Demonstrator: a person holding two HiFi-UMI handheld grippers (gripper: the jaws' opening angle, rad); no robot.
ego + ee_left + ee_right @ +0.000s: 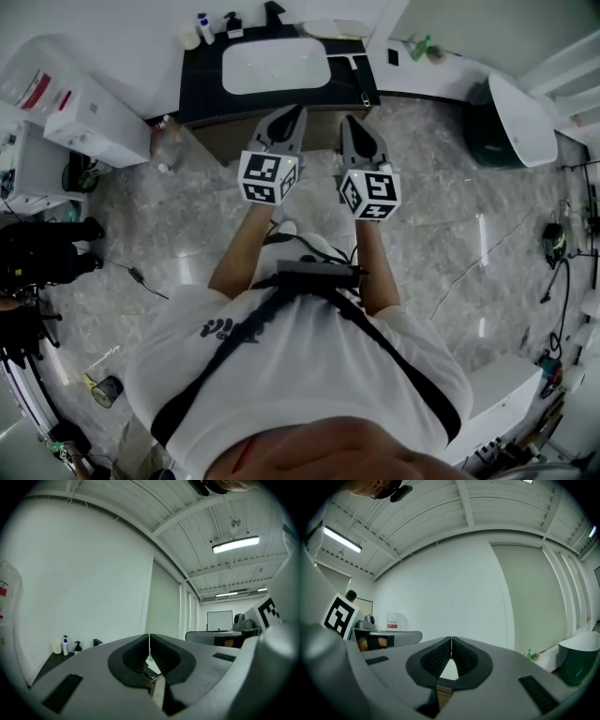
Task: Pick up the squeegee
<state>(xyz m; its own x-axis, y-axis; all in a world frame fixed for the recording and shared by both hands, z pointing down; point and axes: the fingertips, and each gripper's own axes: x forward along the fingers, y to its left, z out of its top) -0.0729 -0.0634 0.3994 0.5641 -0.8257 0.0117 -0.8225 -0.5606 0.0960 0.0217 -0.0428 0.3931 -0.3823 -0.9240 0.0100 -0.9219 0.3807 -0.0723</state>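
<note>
A black vanity counter (pixel 202 89) with a white basin (pixel 275 66) stands ahead of me. On it, just right of the basin, lies a long slim tool with a dark handle (pixel 364 81), which looks like the squeegee. My left gripper (pixel 292 116) and right gripper (pixel 353 126) are held side by side over the floor, short of the counter's front edge, both pointing at it. In the left gripper view the left gripper (pixel 149 641) has its jaws together with nothing between them. In the right gripper view the right gripper (pixel 451 644) is likewise shut and empty. Neither touches the tool.
Pump bottles (pixel 204 26) and a black tap (pixel 274 11) stand at the counter's back. A white cabinet (pixel 94 122) is at the left, a dark green tub (pixel 511 122) at the right. A green bottle (pixel 422 45) sits on the right ledge. Cables (pixel 141 278) lie on the marble floor.
</note>
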